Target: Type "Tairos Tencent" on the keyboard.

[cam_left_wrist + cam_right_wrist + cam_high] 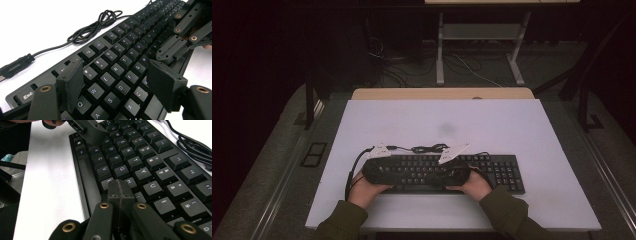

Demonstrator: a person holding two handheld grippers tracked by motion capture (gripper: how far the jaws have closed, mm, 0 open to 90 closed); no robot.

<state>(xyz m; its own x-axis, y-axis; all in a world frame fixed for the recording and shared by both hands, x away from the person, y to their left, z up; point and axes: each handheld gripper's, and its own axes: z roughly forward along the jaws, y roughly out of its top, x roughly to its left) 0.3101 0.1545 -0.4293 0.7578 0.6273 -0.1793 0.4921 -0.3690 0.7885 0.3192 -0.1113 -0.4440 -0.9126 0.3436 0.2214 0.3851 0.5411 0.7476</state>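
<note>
Left tool (113, 80): jaws parted, nothing between the pads, poised over the letter keys at the left end of the keyboard (125, 62). The keys between the jaws are visible and unpressed.

Right tool (120, 192): jaws fully closed, pads pressed together on nothing, tip low over the middle letter rows. Whether the tip touches a key I cannot tell; its own body hides the contact.

Keyboard (472, 172): black, full width, lying flat toward the near edge of the worktop (462, 125), long side parallel to that edge. In the high view my hands and both tools cover its left half; the number pad end is bare.

Cable (100, 23): black, loosely bundled just behind the keyboard, its plug (15, 66) lying apart on the white surface.

Open room: wide bare stretch of worktop beyond the keyboard and to its right; a narrow strip between the keyboard and the near edge, where my sleeves (507, 212) cross.

Cut off or unclear: key legends unreadable from above; my forearms run out at the bottom of the high view.

Surface and room: white matt top on a wooden board (442, 93); grey floor around it; dim background with a pale metal frame (479, 45) and loose wires on the floor behind.
</note>
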